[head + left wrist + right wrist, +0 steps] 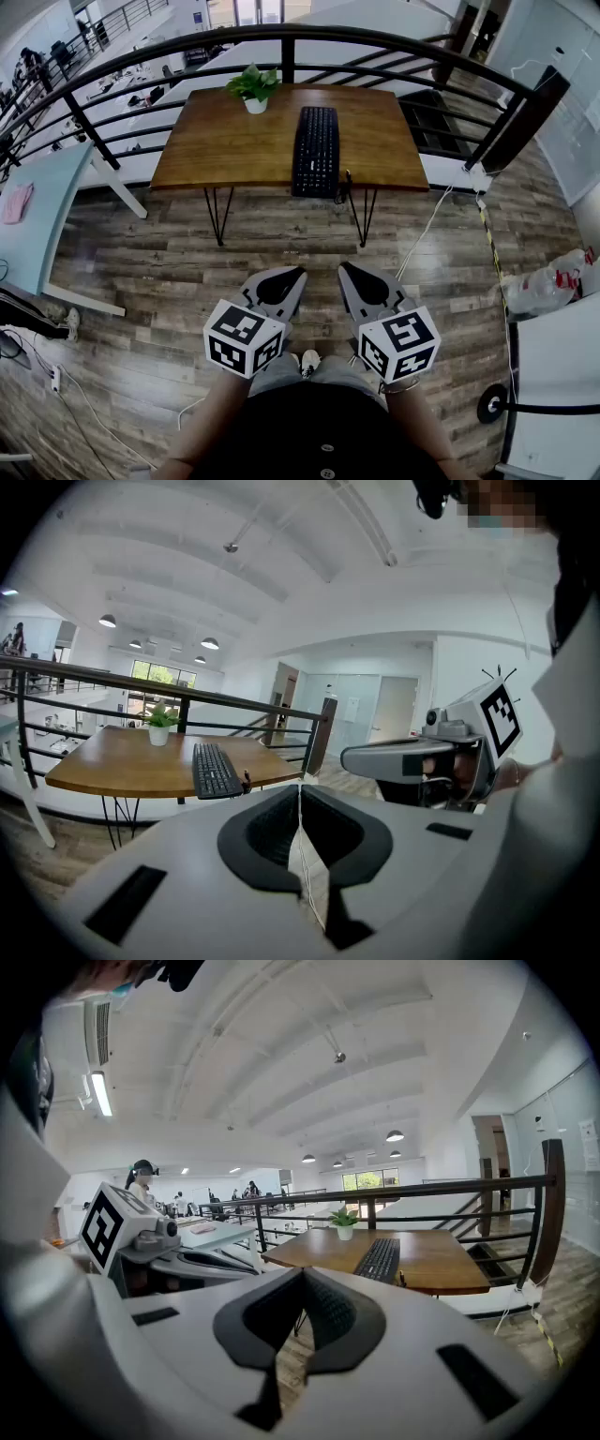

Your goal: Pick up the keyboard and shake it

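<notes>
on the wooden table (225,141), right of its middle, lies the black keyboard (316,150). it runs lengthwise away from the person, with its near end at the table's front edge. a small dark bit of cable sits by its near right corner. the print on the keys is too small to read.

a small potted plant (253,89) in a white pot stands near the table's far edge, left of the keyboard and apart from it. a dark metal railing (281,37) curves behind the table.

well short of the table, over the plank floor (141,281), the person holds both tools side by side. the left gripper (292,276) has its jaws pressed together with nothing between them. the right gripper (349,272) is the same, closed and empty. the keyboard is straight ahead of the pair, well apart from both, roughly on the line between them. each gripper carries a cube of black-and-white square markers.
</notes>
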`<state>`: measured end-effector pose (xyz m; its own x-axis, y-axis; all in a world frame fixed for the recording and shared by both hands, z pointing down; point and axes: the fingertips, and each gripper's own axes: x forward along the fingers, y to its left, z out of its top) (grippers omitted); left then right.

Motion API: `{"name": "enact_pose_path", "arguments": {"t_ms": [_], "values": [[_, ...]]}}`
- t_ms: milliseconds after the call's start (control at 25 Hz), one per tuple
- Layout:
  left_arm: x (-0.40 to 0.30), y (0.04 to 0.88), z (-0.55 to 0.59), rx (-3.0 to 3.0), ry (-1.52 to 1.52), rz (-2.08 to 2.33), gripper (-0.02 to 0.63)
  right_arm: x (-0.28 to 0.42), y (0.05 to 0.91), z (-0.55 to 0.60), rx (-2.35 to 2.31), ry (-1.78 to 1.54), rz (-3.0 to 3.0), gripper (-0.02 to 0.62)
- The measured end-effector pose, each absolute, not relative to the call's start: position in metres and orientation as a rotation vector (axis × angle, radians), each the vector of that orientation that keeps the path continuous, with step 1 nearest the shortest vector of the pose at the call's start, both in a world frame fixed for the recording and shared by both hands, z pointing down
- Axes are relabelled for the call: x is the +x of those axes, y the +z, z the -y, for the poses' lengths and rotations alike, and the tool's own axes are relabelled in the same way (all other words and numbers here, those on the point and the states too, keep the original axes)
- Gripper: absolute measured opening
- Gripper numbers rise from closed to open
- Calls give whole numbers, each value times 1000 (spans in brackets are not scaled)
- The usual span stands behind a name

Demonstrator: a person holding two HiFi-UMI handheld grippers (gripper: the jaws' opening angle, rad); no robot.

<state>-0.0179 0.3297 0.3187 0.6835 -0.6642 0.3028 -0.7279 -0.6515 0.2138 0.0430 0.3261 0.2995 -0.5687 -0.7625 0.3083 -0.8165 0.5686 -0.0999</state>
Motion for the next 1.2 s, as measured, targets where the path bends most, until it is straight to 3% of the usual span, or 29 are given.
{"name": "enact_pose_path", "arguments": {"t_ms": [1200], "values": [[-6,350,-296,2464,232,1160,21,71,338,-298,1236,474,2636,28]]}}
